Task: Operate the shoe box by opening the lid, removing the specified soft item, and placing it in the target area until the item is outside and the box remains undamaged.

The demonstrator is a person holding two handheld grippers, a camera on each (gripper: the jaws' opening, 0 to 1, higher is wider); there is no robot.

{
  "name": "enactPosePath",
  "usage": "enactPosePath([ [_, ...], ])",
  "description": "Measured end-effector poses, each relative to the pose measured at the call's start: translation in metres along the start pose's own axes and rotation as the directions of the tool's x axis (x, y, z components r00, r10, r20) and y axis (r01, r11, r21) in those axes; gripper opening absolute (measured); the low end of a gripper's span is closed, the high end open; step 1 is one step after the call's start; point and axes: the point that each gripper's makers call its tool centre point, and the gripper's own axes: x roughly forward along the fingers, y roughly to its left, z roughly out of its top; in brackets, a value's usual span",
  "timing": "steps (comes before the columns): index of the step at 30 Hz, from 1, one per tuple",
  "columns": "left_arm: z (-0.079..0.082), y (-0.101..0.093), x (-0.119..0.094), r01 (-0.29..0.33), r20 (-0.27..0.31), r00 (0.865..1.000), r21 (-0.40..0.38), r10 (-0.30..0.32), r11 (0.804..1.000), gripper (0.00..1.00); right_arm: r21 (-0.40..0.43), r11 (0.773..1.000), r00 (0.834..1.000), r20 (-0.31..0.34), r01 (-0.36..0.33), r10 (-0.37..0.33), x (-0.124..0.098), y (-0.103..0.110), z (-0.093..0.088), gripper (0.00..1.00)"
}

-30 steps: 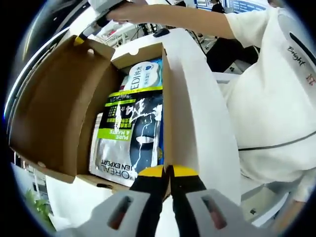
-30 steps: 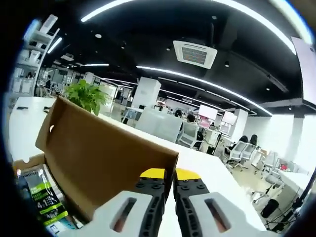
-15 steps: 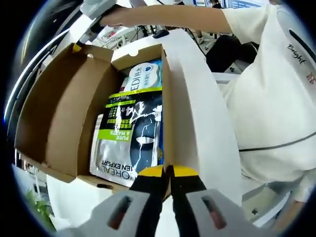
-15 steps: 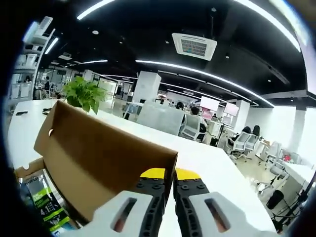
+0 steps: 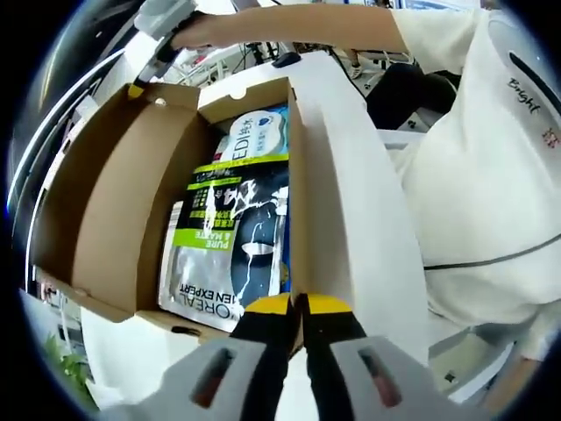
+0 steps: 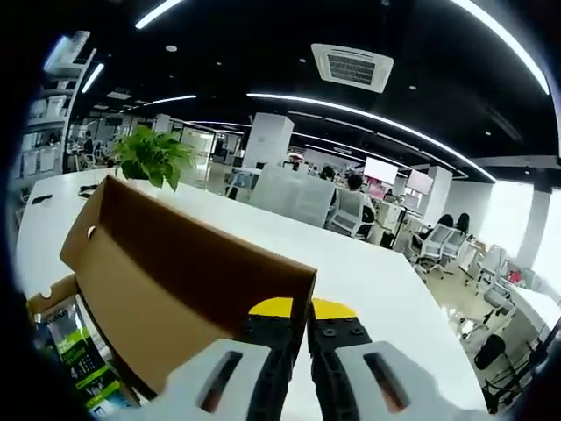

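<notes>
Now | left hand-held gripper (image 5: 298, 304) pinching shoe box (image 5: 329, 210) near wall, steadying it | right hand-held gripper (image 6: 292, 309) pinching lid (image 6: 175, 281) corner, holding it open | L'Oréal pouch (image 5: 232, 250) exposed inside

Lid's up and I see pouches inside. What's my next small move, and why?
Probably let the right gripper release the lid and reach for the top pouch. The lid stands swung open, the pouch lies uncovered in the shoe box, and the left gripper is shut on the box wall, steadying it.
</notes>
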Motion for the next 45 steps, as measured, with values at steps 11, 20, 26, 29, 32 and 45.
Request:
enactPosePath([
  [11, 0.0, 0.0, 0.0, -0.004, 0.005, 1.0, 0.001, 0.004, 1.0, 0.03, -0.041, 0.999, 1.0, -0.023, 0.011, -0.012, 0.008, 0.001, -0.004, 0.02],
  [20, 0.0, 0.0, 0.001, -0.001, 0.006, 1.0, 0.007, 0.001, 1.0, 0.03, -0.054, 0.998, 0.999, -0.038, 0.014, -0.016, 0.013, 0.001, -0.008, 0.03],
  [26, 0.0, 0.0, 0.001, -0.003, 0.003, 1.0, 0.007, 0.003, 1.0, 0.03, -0.047, 0.999, 0.999, -0.051, 0.009, -0.012, 0.018, 0.001, -0.012, 0.02],
  [29, 0.0, 0.0, 0.001, 0.002, -0.007, 1.0, 0.006, -0.002, 1.0, 0.03, -0.004, 1.0, 0.996, -0.087, -0.013, 0.012, 0.024, 0.001, -0.017, 0.02],
  [32, 0.0, 0.0, 0.001, 0.001, -0.013, 1.0, 0.007, -0.001, 1.0, 0.03, -0.029, 1.0, 0.996, -0.087, -0.011, 0.008, 0.026, 0.003, -0.019, 0.02],
  [45, 0.0, 0.0, 0.001, 0.004, -0.004, 1.0, 0.005, -0.004, 1.0, 0.03, -0.072, 0.997, 0.99, -0.139, -0.008, -0.002, 0.044, 0.007, -0.038, 0.03],
])
